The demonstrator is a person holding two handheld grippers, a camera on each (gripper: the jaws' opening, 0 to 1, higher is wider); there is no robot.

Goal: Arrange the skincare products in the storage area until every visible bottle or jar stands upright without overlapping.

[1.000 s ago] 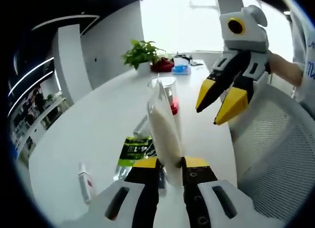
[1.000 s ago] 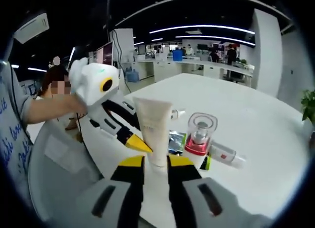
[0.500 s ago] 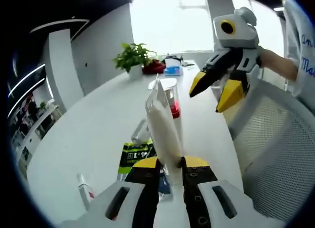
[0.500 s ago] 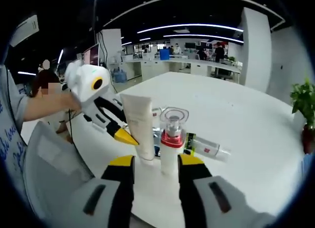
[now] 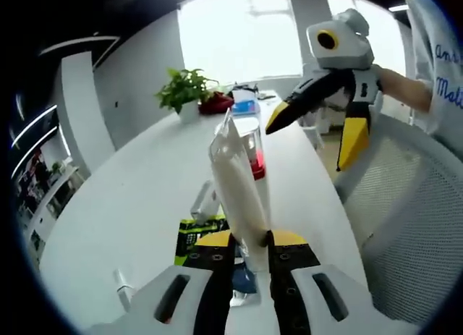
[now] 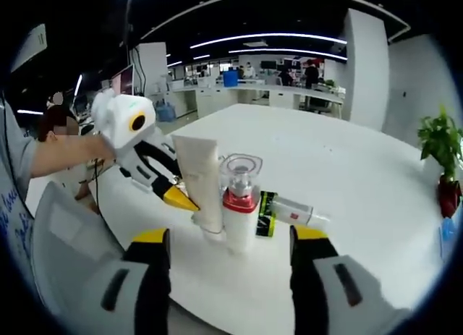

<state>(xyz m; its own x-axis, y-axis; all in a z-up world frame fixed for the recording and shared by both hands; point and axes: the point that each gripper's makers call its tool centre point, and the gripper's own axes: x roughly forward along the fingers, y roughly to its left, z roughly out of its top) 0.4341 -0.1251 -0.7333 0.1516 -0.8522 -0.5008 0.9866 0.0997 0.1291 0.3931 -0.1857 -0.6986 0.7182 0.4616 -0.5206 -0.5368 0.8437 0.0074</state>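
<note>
A white tube (image 5: 239,190) stands cap-down on the white table (image 5: 130,197), and my left gripper (image 5: 249,247) is shut on its lower end. In the right gripper view the tube (image 6: 200,179) is upright, with the left gripper (image 6: 184,201) gripping its base from the left. Right beside it stands a pump bottle (image 6: 237,197) with a clear cap and red collar, partly hidden behind the tube in the left gripper view (image 5: 253,143). My right gripper (image 6: 230,237) is wide open in front of both, touching neither; it hovers above the table's edge (image 5: 311,140).
A green sachet (image 6: 265,213) and a small clear bottle (image 6: 296,210) lie flat behind the pump bottle. Another small bottle (image 5: 123,288) lies at the near left. A potted plant (image 5: 182,89) stands far back. A white mesh chair (image 5: 405,226) sits by the table's edge.
My right gripper has opened step by step from close around the tube to wide open and drawn back slightly. The left gripper stays shut on the tube.
</note>
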